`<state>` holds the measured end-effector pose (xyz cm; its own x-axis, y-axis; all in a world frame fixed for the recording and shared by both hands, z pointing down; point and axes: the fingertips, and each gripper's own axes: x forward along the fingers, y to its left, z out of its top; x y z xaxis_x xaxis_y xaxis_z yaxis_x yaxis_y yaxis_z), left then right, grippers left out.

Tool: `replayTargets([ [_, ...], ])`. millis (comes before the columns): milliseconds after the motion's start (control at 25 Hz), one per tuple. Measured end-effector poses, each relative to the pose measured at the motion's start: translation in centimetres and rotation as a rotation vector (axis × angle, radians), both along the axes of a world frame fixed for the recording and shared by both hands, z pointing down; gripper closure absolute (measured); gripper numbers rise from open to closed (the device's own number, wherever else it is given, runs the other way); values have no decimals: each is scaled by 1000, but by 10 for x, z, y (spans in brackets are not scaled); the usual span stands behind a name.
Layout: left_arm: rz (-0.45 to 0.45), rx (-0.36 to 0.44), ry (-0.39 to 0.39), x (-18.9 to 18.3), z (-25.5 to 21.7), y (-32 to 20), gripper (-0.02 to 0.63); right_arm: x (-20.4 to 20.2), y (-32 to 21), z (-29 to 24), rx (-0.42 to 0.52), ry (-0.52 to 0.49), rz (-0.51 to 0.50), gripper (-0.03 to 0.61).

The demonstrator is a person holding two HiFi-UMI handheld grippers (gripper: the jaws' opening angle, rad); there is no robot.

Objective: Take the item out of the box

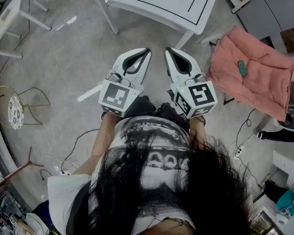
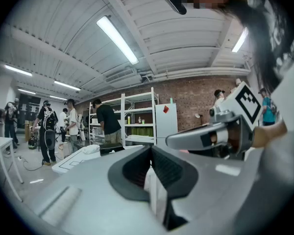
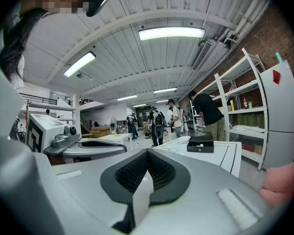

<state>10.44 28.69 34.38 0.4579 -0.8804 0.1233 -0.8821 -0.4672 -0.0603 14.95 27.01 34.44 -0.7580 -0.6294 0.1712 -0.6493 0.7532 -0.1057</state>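
Note:
A small black box (image 3: 200,144) lies on the white table (image 3: 235,153) ahead of me; the left gripper view shows the box (image 2: 111,149) too, beside a white cloth. The head view has only the table (image 1: 157,6), up top, with a dark shape at its far edge. I hold both grippers close to my body, side by side above the floor, short of the table. The left gripper (image 1: 148,50) (image 2: 150,149) is shut with nothing in it. The right gripper (image 1: 167,49) (image 3: 147,151) is also shut and empty. What is inside the box is hidden.
A pink padded cloth (image 1: 252,75) with a teal phone (image 1: 241,67) on it lies at the right. A wire chair (image 1: 12,109) and another white table (image 1: 7,16) stand at the left. Cables run over the floor. Several people and white shelves (image 2: 137,119) stand beyond the table.

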Motion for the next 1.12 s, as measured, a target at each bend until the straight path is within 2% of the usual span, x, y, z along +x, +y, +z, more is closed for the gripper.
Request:
replayTargets([
  [320,22,-22,5,-20,12,6,614,-15,4,9,-4,-11,52,588],
  [480,23,-42,24,-32,20,4,614,-22,7,17,-7,18,68,586],
  [760,27,-56,48,-33,31,-2,614,-19,-2,23,-10,42,75,586],
  [1120,-6,-75,50,-54,36,-50,614,-35,-60,32,-33,34,48,586],
])
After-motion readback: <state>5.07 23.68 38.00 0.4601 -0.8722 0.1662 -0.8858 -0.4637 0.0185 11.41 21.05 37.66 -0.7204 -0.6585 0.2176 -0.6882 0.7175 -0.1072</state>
